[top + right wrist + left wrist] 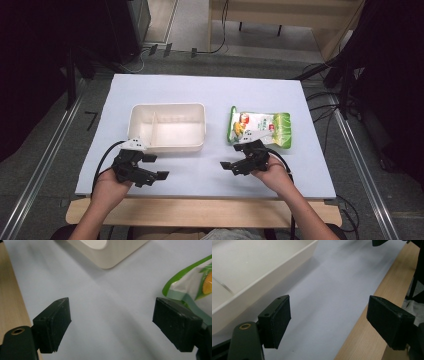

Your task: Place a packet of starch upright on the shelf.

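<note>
Likely light, crinkly and slippery, the flat green-and-white plastic snack pouch, best pinched at a sealed edge; right gripper and left gripper both gaping, empty.

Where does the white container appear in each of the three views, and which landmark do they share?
High view: white container, left of centre, beside the snack bag.
Left gripper view: upper left, above the left jaw.
Right gripper view: top centre, one rounded corner.
Shared landmark: the pale blue table cover.
</note>
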Motion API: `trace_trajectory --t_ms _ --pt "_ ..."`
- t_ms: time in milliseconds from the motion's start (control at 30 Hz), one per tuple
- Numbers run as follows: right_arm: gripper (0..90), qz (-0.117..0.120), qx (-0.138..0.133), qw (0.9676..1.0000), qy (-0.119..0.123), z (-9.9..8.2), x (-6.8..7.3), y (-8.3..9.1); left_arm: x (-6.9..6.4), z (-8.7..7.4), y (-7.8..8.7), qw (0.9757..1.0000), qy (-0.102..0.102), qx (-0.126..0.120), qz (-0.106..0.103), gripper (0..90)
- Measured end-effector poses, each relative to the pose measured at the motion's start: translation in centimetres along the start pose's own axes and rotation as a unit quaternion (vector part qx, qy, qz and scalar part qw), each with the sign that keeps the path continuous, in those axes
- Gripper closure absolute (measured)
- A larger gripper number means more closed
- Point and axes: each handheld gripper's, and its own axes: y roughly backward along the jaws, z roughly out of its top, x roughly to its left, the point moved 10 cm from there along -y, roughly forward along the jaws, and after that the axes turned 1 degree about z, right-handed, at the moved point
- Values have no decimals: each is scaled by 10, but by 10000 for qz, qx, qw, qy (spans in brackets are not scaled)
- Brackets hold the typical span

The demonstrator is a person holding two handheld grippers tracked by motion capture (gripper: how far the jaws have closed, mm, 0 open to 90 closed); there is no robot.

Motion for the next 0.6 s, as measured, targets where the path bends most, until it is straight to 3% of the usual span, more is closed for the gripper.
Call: trace_trajectory --t_ms 200,300,333,367,400,467,600 --pt "154 -136 -41 9999 33 3 0 -1 2 0 0 10000 12 -5 73 187" --pt "154 -150 -8 9999 47 3 1 -2 13 9 -4 9973 561 -189 445 152" --pt "154 -150 -8 9999 47 3 1 -2 13 9 -4 9973 561 -189 445 193" --pt "154 -152 25 9999 42 1 1 -3 16 14 -4 9943 924 -287 458 254" --pt "154 -160 41 9998 57 1 1 -3 16 16 -3 9943 916 -323 450 271" --pt "154 -163 54 9998 39 0 0 -2 14 18 -3 9953 787 -357 433 209" --pt "154 -119 19 9999 10 1 0 -1 10 17 -6 9962 794 -264 256 213"
